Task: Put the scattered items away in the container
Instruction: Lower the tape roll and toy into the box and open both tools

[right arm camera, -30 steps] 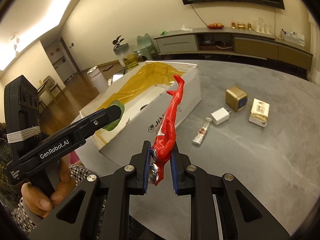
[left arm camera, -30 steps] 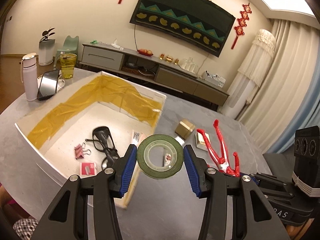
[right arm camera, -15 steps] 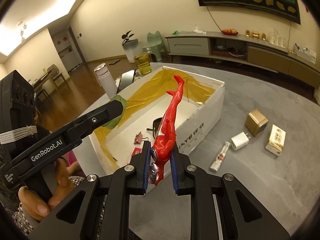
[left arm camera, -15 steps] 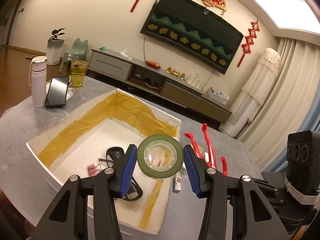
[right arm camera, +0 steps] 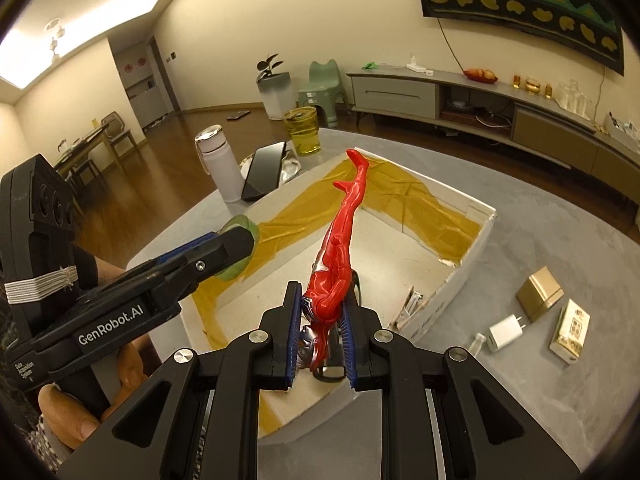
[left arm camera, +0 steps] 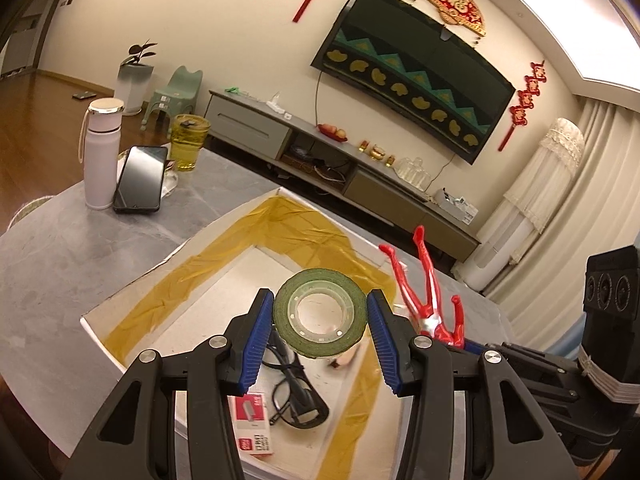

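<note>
You are at the drop step with both loads carried over the white box, and nothing of this pair has gone in yet. On your left, the left gripper is clamped across the green tape roll, its blue pads pressing the roll's two sides, hole facing the camera; it hangs above the box's near half, over the black glasses and the red-and-white packet lying on the box floor. Next, lower it a little and part the pads so the roll lands flat beside the glasses, not on them. On your right, the right gripper is clenched on the torso of the red figure, which slants up and away with its legs over the middle of the box. Your gripper sits just above the box's near wall, so push forward past that wall before you let go. Outside the box to its right, the gold cube, white charger, small packet and little bottle await later trips.
</note>
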Available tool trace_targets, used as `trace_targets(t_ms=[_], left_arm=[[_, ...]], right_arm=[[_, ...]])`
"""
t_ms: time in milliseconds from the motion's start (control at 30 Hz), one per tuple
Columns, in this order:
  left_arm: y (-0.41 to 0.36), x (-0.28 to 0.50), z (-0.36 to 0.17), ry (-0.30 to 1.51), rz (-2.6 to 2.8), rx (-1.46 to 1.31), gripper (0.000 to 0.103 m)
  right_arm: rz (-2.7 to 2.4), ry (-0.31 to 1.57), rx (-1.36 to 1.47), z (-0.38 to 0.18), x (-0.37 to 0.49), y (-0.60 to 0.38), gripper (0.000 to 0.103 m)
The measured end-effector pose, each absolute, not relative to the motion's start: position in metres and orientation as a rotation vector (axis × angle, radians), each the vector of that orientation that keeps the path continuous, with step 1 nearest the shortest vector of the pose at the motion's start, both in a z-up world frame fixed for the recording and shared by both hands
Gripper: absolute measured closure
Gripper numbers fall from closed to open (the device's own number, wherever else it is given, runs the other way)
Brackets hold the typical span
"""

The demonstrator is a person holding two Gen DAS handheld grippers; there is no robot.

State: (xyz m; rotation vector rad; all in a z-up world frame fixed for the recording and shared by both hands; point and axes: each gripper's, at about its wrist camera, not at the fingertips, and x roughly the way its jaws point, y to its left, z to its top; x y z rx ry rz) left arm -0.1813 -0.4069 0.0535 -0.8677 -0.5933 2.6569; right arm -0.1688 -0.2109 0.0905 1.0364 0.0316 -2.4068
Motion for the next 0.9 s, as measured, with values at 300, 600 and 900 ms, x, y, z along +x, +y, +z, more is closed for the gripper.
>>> trace_targets(t_ms=[300, 600, 900], left_arm=[[-0.418, -0.199, 0.036, -0.63, 2.66, -0.971, 0.054], [-0.418, -0.211, 0.024, -0.613, 2.663, -1.055, 0.054], [-0.417, -0.219, 0.013, -0.565, 2.691, -1.125, 0.054]], right_arm=[[-2.379, 0.045, 1.092, 0.076, -0.197, -0.225, 0.083], [-2.356, 0.076, 1.147, 0.058, -0.223, -0.231, 0.083], [-2.32, 0.114, 1.213, 0.039, -0.239, -0.234, 0.083]])
